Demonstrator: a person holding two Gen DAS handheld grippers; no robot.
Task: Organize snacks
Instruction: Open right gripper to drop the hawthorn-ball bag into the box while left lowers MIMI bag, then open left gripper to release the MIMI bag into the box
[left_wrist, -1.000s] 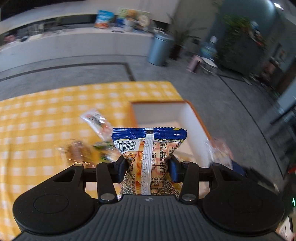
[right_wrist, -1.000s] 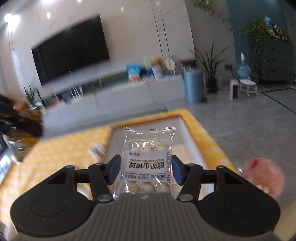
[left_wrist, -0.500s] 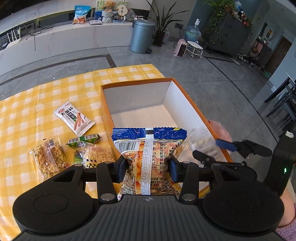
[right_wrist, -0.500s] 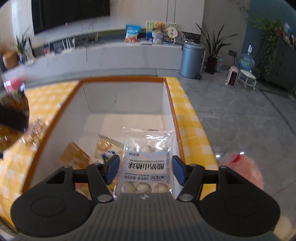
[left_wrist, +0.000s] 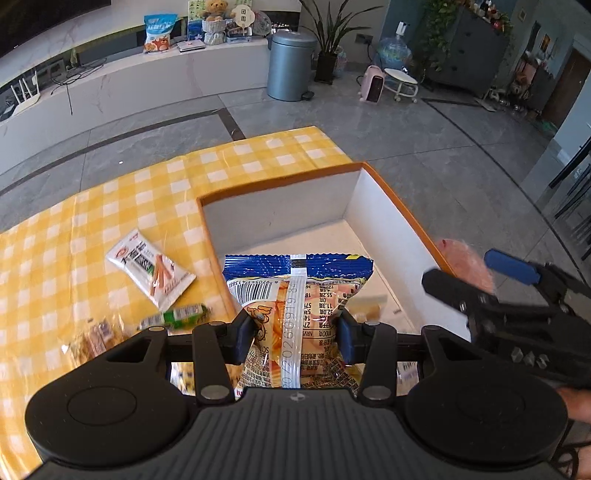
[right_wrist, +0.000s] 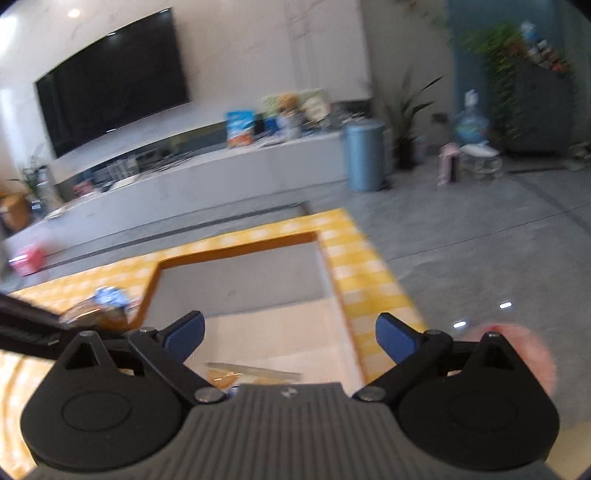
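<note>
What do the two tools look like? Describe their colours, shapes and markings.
Both match. The left tool and the right tool are matte black, with a ribbed centre plate bearing a small round emblem, two round housings with disc insets, angled linkage arms with silver pivot screws, and blue pads on the fingers. No cables or sleeves show.

The left gripper (left_wrist: 295, 328) clamps a packet at 12 o'clock; the right gripper (right_wrist: 290, 332), jaws just opened wide, holds nothing.

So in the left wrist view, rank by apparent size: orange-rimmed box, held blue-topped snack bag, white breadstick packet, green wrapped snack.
1. orange-rimmed box
2. blue-topped snack bag, enlarged by nearness
3. white breadstick packet
4. green wrapped snack
</note>
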